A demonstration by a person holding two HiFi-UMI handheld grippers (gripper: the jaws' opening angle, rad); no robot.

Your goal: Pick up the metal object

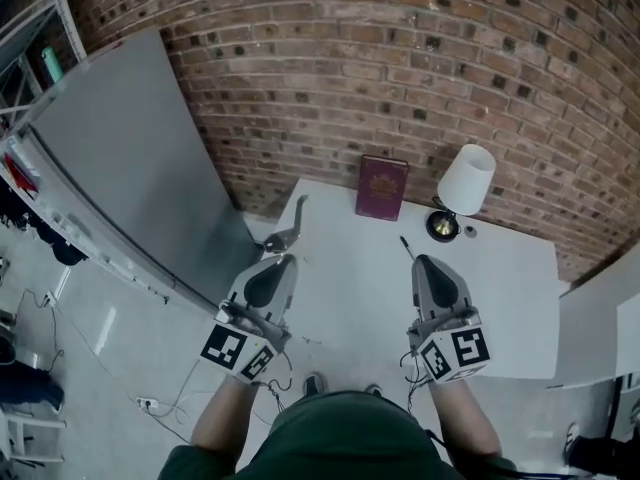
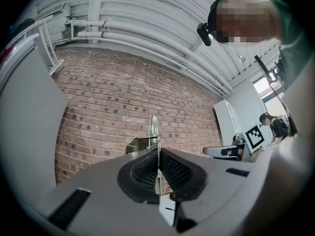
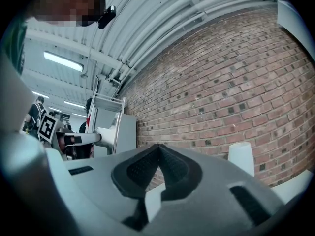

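Observation:
The metal object (image 1: 287, 232), a thin grey bracket with a bent tab, sticks out ahead of my left gripper (image 1: 283, 258) over the left edge of the white table (image 1: 350, 298). In the left gripper view the ribbed pads are pressed on its flat blade (image 2: 154, 129), which stands upright between them; the left gripper (image 2: 157, 156) is shut on it. My right gripper (image 1: 418, 260) hovers over the table's middle right. Its pads meet at the tip (image 3: 158, 149) with nothing between them.
A maroon book (image 1: 381, 188) leans against the brick wall. A white lamp (image 1: 466, 181) on a dark base (image 1: 442, 226) stands to its right. A large grey panel (image 1: 130, 168) slants at the left. Cables lie on the floor below the table's left edge.

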